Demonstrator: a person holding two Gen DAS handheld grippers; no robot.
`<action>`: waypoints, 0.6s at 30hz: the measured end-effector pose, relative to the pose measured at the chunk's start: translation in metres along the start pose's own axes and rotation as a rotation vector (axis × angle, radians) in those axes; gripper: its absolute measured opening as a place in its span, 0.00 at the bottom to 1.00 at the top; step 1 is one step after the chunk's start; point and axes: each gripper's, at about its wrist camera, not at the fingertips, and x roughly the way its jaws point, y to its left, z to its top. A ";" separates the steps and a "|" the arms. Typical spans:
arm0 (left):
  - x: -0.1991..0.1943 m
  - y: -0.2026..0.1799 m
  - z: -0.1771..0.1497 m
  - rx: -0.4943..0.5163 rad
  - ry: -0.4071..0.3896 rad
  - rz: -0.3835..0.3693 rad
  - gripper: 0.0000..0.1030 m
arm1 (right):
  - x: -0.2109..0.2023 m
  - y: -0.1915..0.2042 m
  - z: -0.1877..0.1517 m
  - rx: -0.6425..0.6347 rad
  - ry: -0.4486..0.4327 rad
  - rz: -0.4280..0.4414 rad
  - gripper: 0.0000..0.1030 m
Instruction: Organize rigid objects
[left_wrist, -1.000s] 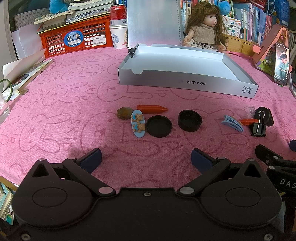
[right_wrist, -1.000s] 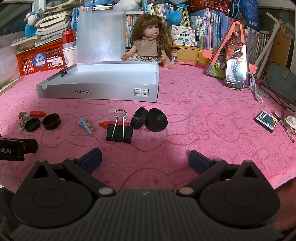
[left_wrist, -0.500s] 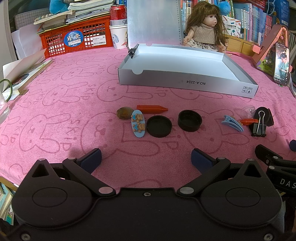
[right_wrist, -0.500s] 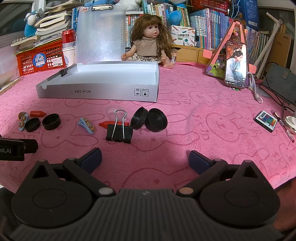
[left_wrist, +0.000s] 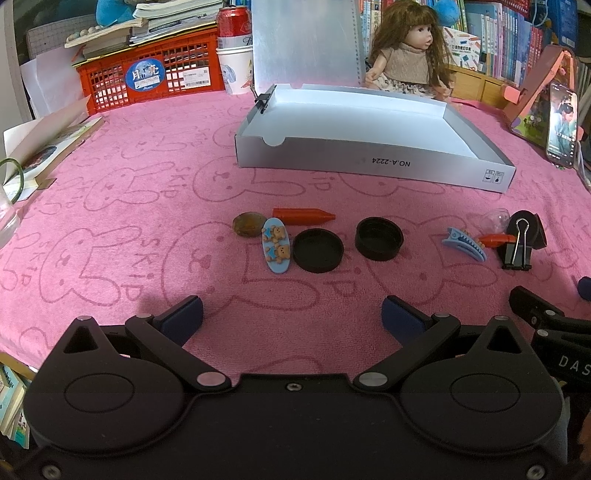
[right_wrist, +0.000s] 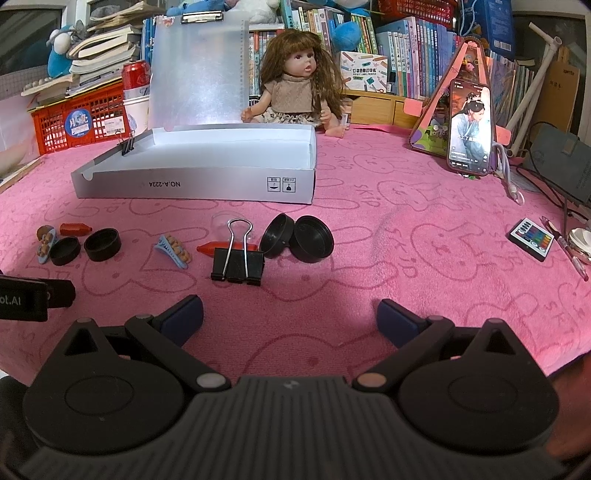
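Binder clip (right_wrist: 238, 259) lies just ahead of the right hand-held gripper (right_wrist: 290, 314), jaws apart; only this view shows the remote (right_wrist: 530, 239).

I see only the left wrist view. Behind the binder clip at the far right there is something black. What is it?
Observer: Two round black containers, one tipped on its edge against the other.
Operator: Is anything further right on the cloth?
Observer: Yes, a small remote with coloured buttons, near the cloth's right edge.
Operator: Is the right gripper holding something?
Observer: No. The right gripper is open and empty, nearer the camera than the binder clip.
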 end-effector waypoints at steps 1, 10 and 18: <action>0.000 0.000 -0.001 0.000 -0.003 0.000 1.00 | 0.000 0.000 0.000 0.000 -0.004 0.000 1.00; -0.001 0.001 -0.006 0.010 -0.038 -0.007 1.00 | -0.002 0.001 -0.003 0.001 -0.029 -0.002 1.00; -0.001 0.002 -0.005 0.022 -0.042 -0.018 1.00 | -0.004 0.002 -0.005 -0.004 -0.043 0.016 1.00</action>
